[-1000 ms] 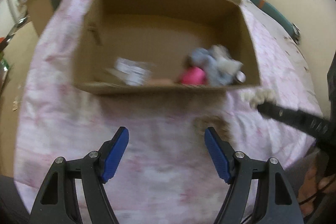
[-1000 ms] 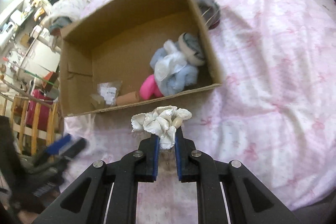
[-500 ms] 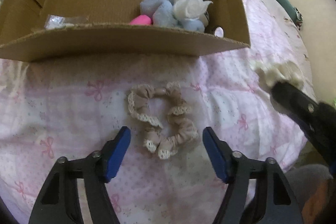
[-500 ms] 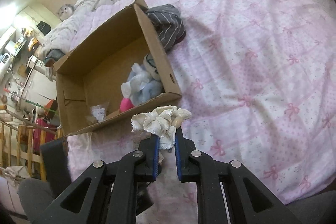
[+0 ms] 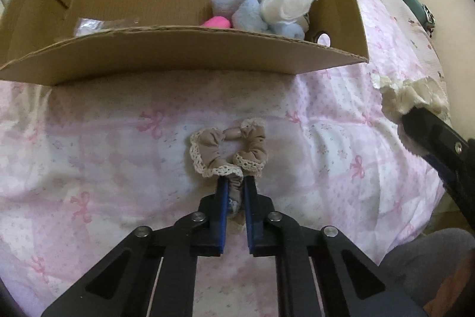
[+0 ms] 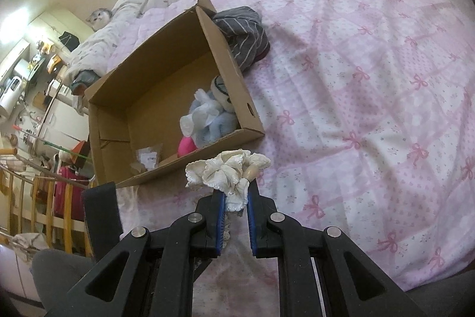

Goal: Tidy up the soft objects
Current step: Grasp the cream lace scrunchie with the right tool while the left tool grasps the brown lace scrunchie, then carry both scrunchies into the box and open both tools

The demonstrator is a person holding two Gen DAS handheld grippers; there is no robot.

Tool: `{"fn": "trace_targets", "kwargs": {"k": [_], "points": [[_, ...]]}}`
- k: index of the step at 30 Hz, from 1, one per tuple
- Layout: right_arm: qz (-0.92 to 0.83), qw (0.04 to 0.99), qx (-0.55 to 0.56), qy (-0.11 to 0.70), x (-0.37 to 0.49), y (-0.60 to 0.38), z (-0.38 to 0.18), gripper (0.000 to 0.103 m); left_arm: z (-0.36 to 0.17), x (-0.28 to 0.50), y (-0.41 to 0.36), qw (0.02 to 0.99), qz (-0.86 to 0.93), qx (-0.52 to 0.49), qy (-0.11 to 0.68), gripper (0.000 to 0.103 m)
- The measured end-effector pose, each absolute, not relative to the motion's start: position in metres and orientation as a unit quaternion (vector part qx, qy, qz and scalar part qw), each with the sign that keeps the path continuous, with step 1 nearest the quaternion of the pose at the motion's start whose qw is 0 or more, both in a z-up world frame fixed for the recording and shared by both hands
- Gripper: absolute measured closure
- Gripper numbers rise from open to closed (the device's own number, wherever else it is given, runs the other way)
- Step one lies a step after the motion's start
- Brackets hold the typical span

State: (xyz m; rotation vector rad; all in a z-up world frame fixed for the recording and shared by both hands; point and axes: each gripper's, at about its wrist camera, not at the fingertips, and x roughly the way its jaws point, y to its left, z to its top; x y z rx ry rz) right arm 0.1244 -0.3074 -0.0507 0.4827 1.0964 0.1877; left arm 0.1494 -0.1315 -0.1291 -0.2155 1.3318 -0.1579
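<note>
My left gripper is shut on a beige lace-edged scrunchie that lies on the pink bedspread just in front of the open cardboard box. My right gripper is shut on a cream lace scrunchie and holds it above the bed, near the box's near right corner. The cream scrunchie also shows at the right edge of the left wrist view. In the box lie a blue and white plush, a pink soft thing and a small plastic bag.
A grey striped garment lies against the box's far right side. The pink bow-print bedspread stretches to the right. A cat sits on bedding at the back left. Furniture and clutter stand beyond the bed's left edge.
My left gripper came down toward the bed and closed on the beige scrunchie. My right gripper pulled back from the box, still holding the cream scrunchie.
</note>
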Motion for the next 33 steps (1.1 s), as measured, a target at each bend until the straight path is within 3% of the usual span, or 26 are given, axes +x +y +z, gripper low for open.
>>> {"fn": "trace_targets", "kwargs": {"k": [16,28,33], "points": [[0.113,0.823,0.180,0.526,0.127,-0.274,-0.054,0.088,-0.073,0.113,-0.031,0.814,-0.008,-0.034,0.580,0.094],[0.162,0.842,0.161,0.488,0.128,-0.250,-0.025,0.088,0.018,0.125,0.013,0.887,0.016,-0.047,0.458,0.094],[0.194,0.852,0.170,0.456,0.150,-0.246,-0.005,0.088,0.033,0.156,0.013,0.900,0.014,-0.043,0.433,0.094]]}}
